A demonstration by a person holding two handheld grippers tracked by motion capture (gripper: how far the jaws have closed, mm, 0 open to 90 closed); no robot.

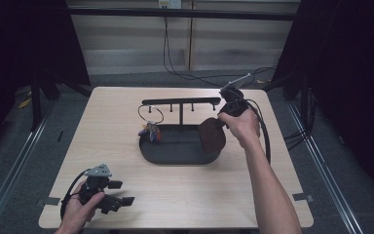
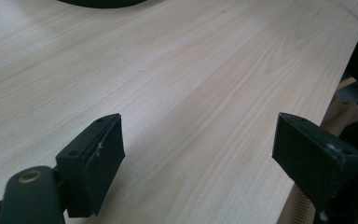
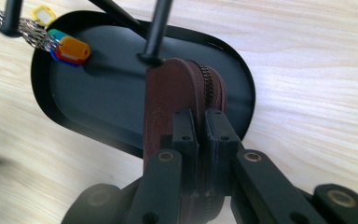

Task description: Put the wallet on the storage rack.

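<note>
Pouch held over the tray

The left gripper (image 1: 119,192) rests on the worktop (image 1: 185,190), jaws wide open. Keys (image 1: 150,130) hang by the tray (image 1: 175,151). The right gripper (image 3: 200,140) pinches the brown pouch (image 1: 212,135) above the tray's right end.

A pale wood desk (image 1: 126,204) stands on grey carpet (image 1: 9,161). Metal rails (image 1: 17,156) run along the floor at either side of it. Behind it, the wall (image 1: 126,39) is made of light panels, with a dark bar (image 1: 175,13) across its top. A black cable (image 1: 168,53) hangs down the wall from a socket (image 1: 169,4) to the floor. Dark curtains (image 1: 360,73) close in both sides. Strips of tape (image 1: 303,197) lie near the desk's front corners.
</note>
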